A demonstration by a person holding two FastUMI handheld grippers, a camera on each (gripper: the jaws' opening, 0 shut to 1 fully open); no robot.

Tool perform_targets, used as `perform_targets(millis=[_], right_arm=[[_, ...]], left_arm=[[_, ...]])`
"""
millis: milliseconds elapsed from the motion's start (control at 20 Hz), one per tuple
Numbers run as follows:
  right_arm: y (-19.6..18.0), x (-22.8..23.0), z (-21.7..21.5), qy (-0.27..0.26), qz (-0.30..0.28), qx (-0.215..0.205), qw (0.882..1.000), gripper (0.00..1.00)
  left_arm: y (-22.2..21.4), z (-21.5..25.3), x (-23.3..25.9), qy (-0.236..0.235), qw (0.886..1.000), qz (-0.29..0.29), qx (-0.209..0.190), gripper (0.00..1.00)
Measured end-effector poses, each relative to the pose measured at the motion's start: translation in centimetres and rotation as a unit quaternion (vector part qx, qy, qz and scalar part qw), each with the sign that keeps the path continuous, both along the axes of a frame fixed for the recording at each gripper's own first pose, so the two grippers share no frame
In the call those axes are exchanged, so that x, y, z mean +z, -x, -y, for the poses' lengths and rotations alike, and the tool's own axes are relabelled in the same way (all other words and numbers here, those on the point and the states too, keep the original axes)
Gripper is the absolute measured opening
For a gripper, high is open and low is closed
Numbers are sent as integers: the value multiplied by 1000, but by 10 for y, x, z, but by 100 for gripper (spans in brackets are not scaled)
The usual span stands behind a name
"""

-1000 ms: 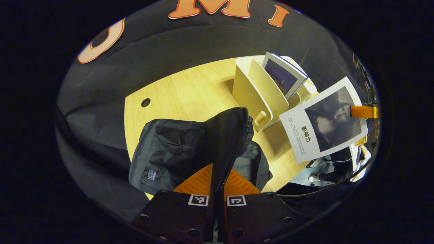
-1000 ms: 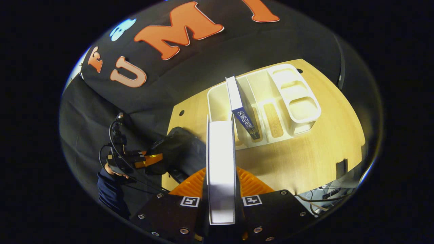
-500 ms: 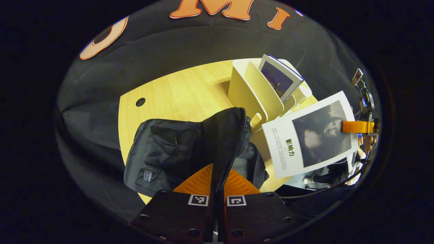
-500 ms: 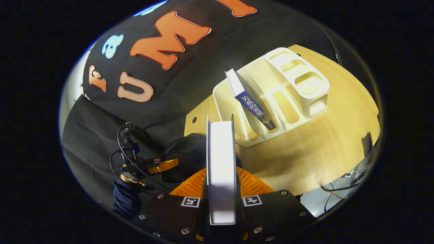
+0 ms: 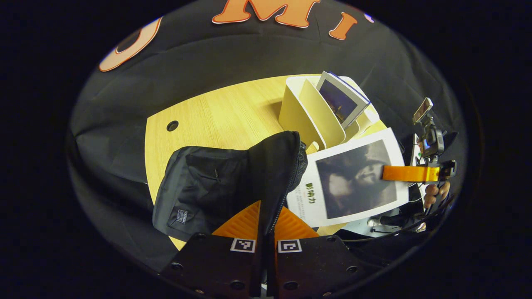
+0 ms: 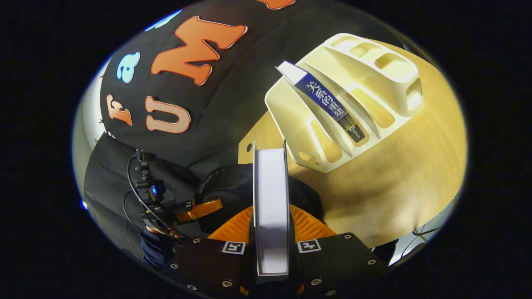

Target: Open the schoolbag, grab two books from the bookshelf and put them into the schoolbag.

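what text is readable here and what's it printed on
"影响力": front of the white book with a dark photo cover.
"关系的重建", as best I can read: blue-spined book in the cream plastic bookshelf.
Small patch on the black fabric schoolbag: too small to read.

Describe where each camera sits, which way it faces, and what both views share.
Left gripper view: rides the left tongs, shut on the schoolbag flap, facing bookshelf; a hand shows far right.
Right gripper view: rides the right tongs, clamping the book, facing the bag and shelf.
Shared: schoolbag, bookshelf, table, held book.
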State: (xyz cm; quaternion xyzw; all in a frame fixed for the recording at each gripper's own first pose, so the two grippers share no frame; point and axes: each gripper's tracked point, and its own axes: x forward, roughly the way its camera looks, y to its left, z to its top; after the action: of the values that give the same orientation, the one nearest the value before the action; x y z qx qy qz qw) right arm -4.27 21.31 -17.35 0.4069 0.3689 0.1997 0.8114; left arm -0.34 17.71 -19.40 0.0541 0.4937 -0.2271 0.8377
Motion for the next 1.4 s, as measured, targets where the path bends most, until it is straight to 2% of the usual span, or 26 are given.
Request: perform_targets(millis=[350,750,950,1150,1300,1400], right_arm=[[-29,-31,-49,-48,9,-26,998,30],[-42,-44,-95,-90,19,-59,994,30],[-40,-50,-108,-100,23,-66,992,30],[-19,-66,-128,-106,-5,-40,994,30],[-30,-71,-128,-110,-4,-68,992,29],[-33,-74,-134,-107,0,-67,992,30]], left_arm=[[2,0,8,7,1000,8,-17,6],[0,-1,7,20,1000,9,-8,6],[4,-1,7,27,1000,10,-5,6],[3,-4,6,30,1000,8,3,6],[5,2,6,35,999,6,-1,6],[9,6,10,39,999,5,-2,6]])
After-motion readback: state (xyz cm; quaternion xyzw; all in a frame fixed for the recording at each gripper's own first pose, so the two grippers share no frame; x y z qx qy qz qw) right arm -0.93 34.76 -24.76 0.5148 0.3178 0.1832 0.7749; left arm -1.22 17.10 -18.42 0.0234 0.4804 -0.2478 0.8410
